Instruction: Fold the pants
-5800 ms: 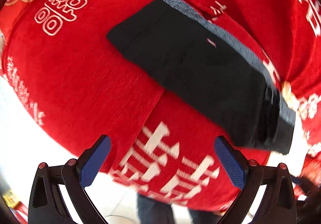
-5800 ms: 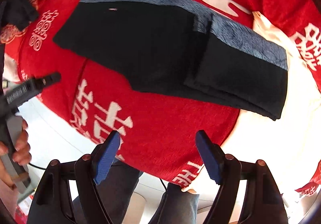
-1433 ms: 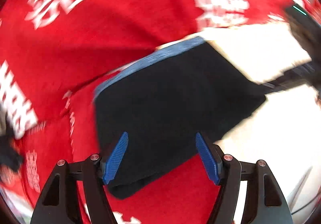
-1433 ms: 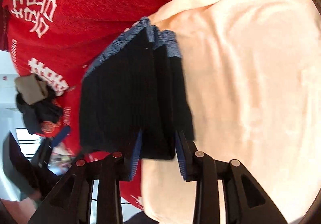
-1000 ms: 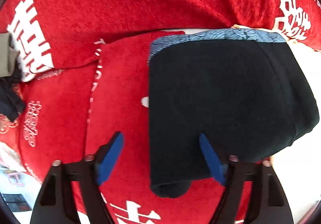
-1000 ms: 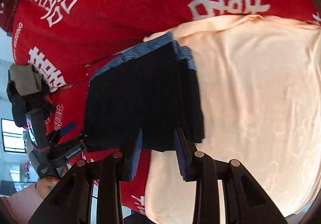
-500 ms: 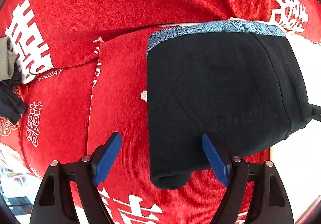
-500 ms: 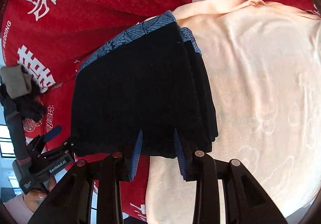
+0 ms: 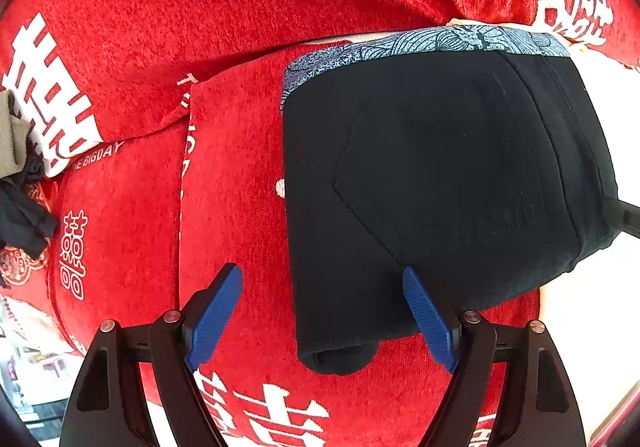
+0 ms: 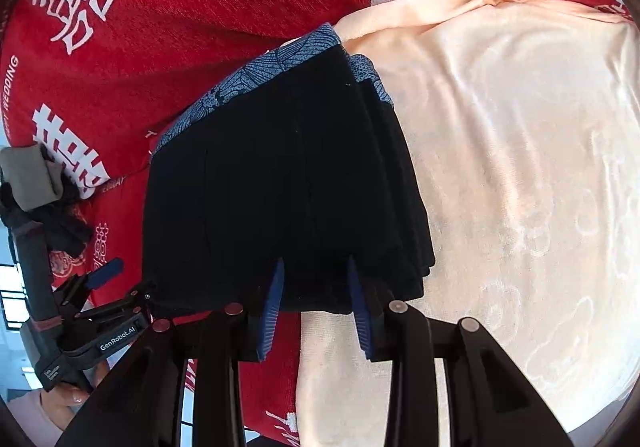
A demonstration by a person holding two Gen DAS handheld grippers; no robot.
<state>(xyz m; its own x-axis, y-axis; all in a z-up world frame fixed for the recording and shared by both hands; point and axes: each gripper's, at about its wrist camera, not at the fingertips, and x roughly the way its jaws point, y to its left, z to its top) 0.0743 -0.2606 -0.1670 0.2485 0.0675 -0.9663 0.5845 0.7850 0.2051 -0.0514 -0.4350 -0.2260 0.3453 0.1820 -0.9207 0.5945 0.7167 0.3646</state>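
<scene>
Right wrist view: your right gripper (image 10: 316,301) jaws clamp the folded black pants (image 10: 280,183); left gripper (image 9: 324,321) jaws open. Release gently, flat.

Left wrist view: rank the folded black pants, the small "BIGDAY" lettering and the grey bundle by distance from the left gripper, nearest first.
From the left gripper:
1. Folded black pants, between the fingers, extending to the right.
2. "BIGDAY" lettering, up left on the red cloth.
3. Grey bundle, at the far left edge.

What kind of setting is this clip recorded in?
Probably a home bed or sofa, though I can't be sure: red blankets with white wedding characters, a peach towel, and folded black pants held by the right gripper.
</scene>
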